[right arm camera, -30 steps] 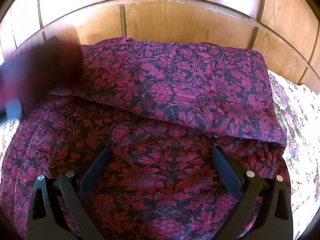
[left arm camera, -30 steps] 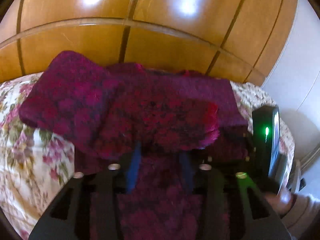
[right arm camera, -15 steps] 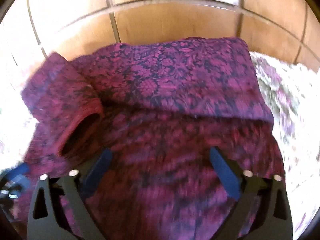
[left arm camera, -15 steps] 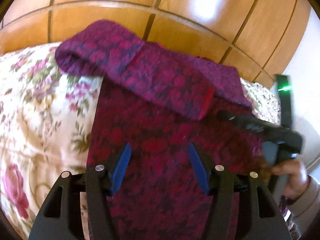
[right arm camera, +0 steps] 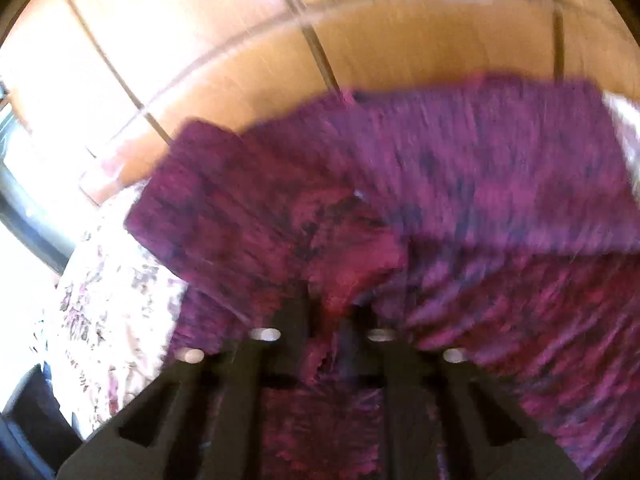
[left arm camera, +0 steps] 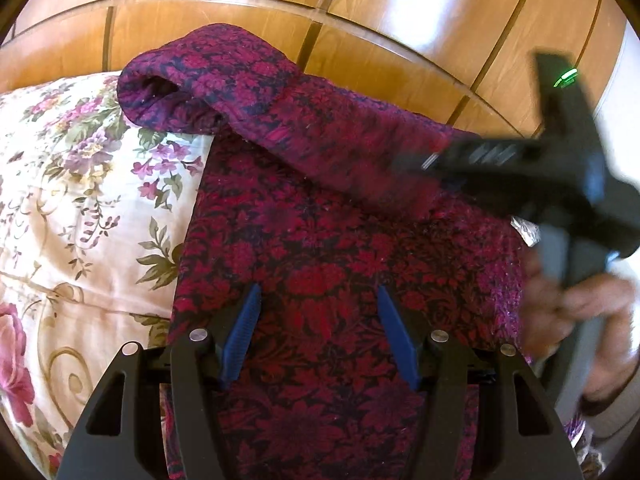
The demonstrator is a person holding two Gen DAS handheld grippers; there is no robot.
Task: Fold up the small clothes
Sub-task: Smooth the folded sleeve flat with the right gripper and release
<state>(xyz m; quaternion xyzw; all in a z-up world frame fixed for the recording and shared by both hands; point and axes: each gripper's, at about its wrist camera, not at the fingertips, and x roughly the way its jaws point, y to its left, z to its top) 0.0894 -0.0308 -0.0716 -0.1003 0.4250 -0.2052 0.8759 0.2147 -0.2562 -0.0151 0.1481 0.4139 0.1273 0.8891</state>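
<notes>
A magenta floral garment (left arm camera: 320, 248) lies on a flowered bedspread (left arm camera: 80, 208), with a sleeve (left arm camera: 248, 96) folded across its upper part. My left gripper (left arm camera: 318, 328) is open and empty, low over the garment's body. My right gripper (right arm camera: 326, 320) is shut on a fold of the garment (right arm camera: 440, 208) near the sleeve end; this view is blurred. The right gripper also shows in the left wrist view (left arm camera: 416, 164), blurred, at the sleeve's right end.
A glossy wooden headboard (left arm camera: 360, 20) rises right behind the garment. A white wall (left arm camera: 624, 92) is at the far right. A dark object (right arm camera: 28, 420) sits beyond the bed's left side.
My right gripper went from open over the garment to shut on its cloth at the sleeve, swinging left. My left gripper let go of the sleeve earlier, opened and drew back.
</notes>
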